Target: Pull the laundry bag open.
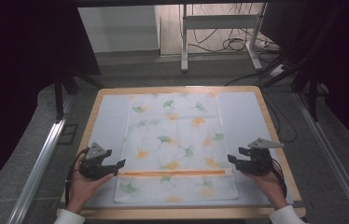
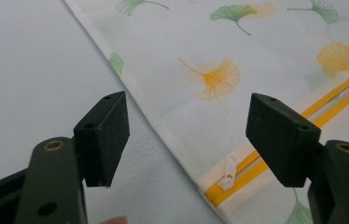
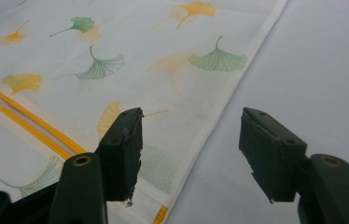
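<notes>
A white pillowcase (image 1: pixel 172 140) printed with green and orange ginkgo leaves lies flat on the table, with an orange zipper (image 1: pixel 172 173) running across its near part. My left gripper (image 1: pixel 116 157) stands open at the zipper's left end, nothing between its jaws. In the left gripper view the open left gripper (image 2: pixel 189 135) hovers over the cloth's edge (image 2: pixel 163 126), and the white zipper pull (image 2: pixel 228 172) lies just past it. My right gripper (image 1: pixel 234 154) is open at the cloth's right edge. The right gripper view has the right gripper (image 3: pixel 191 149) astride the pillowcase hem (image 3: pixel 219 112), with the zipper (image 3: pixel 28 126) off to the left.
The pillowcase rests on a white mat (image 1: pixel 107 121) covering a wooden table (image 1: pixel 182 213). Bare mat lies on both sides of the cloth. Beyond the table are a grey floor, metal rails (image 1: pixel 42 158), a white desk frame (image 1: pixel 219 21) and cables.
</notes>
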`<state>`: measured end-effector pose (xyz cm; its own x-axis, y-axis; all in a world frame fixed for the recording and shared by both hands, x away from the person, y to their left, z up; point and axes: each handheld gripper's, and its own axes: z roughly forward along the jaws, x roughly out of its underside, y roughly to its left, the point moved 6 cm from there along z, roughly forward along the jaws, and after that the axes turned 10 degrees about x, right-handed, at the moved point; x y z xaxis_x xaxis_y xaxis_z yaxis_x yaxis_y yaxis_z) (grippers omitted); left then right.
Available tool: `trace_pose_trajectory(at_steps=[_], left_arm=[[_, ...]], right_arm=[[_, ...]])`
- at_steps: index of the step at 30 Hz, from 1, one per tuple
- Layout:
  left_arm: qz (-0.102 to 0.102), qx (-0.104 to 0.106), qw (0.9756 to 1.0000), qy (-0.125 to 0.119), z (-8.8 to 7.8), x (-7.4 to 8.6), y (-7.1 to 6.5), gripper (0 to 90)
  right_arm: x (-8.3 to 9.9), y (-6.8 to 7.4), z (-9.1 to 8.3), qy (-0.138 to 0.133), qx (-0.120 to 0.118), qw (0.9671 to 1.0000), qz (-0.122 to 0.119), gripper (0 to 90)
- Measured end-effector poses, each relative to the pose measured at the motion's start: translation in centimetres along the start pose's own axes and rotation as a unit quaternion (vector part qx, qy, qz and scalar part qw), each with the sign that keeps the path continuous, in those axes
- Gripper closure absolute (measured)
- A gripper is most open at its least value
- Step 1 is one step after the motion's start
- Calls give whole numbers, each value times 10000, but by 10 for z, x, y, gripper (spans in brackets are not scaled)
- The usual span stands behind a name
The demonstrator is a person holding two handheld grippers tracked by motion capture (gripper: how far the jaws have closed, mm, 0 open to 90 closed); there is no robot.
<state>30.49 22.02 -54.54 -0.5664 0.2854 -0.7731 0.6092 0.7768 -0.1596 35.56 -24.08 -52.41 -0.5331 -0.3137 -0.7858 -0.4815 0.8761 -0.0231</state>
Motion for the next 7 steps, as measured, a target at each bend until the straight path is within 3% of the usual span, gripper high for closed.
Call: trace_pose_trajectory(at_steps=[7], left_arm=[[15, 9, 10000, -79, -2, -1, -1, 278]], right_arm=[[4, 4, -3, -82, -42, 9998, -184, 304]])
